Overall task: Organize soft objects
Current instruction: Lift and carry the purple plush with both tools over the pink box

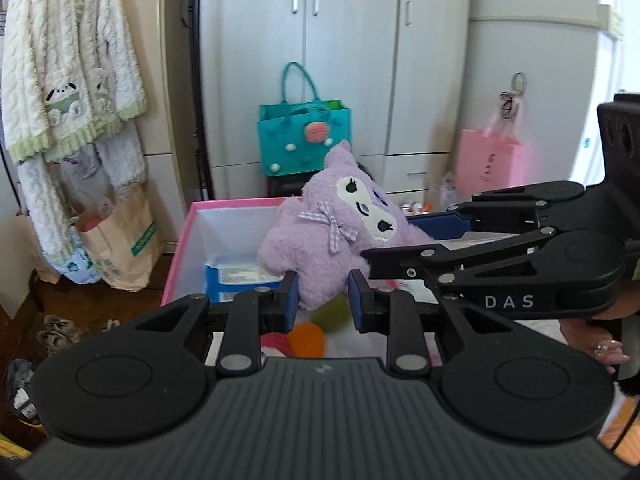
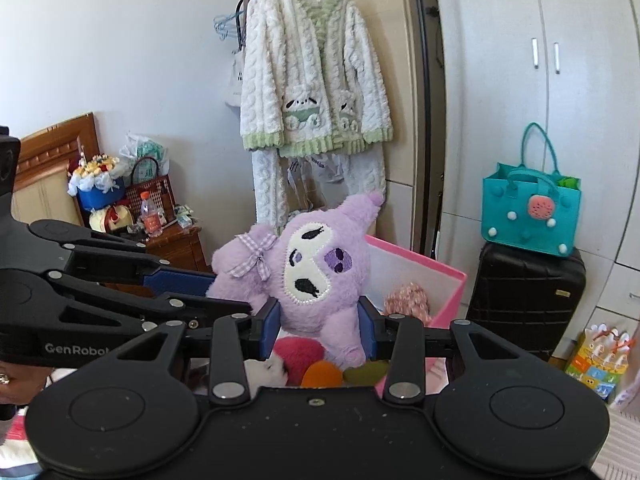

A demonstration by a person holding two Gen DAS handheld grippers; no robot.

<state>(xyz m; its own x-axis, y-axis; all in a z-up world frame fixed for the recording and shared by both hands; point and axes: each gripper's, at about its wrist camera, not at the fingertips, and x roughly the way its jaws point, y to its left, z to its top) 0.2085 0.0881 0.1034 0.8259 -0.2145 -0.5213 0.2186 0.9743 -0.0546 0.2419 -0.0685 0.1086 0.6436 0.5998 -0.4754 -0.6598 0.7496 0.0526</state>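
Note:
A purple plush toy [image 1: 340,216] with a white face and a checked bow hangs over an open pink box [image 1: 188,232]. My left gripper [image 1: 324,300] is shut on a lower limb of the toy, its blue pads [image 1: 290,296] pressing from both sides. From the right, my right gripper [image 1: 394,240] also grips the toy. In the right wrist view the plush toy [image 2: 316,272] sits squeezed between the right gripper's [image 2: 319,326] pads [image 2: 270,328], while the left gripper [image 2: 232,294] holds its side. Below lie an orange ball [image 2: 322,374], a green one [image 2: 366,372] and a red one [image 2: 296,354].
The pink box [image 2: 420,260] also holds a pink knitted item [image 2: 408,298]. A teal bag [image 2: 532,208] sits on a black suitcase [image 2: 524,304] before the grey wardrobe [image 1: 352,60]. A fluffy white robe [image 2: 312,80] hangs at the left, a paper bag [image 1: 120,248] below it. A cluttered nightstand [image 2: 176,244] stands by the wall.

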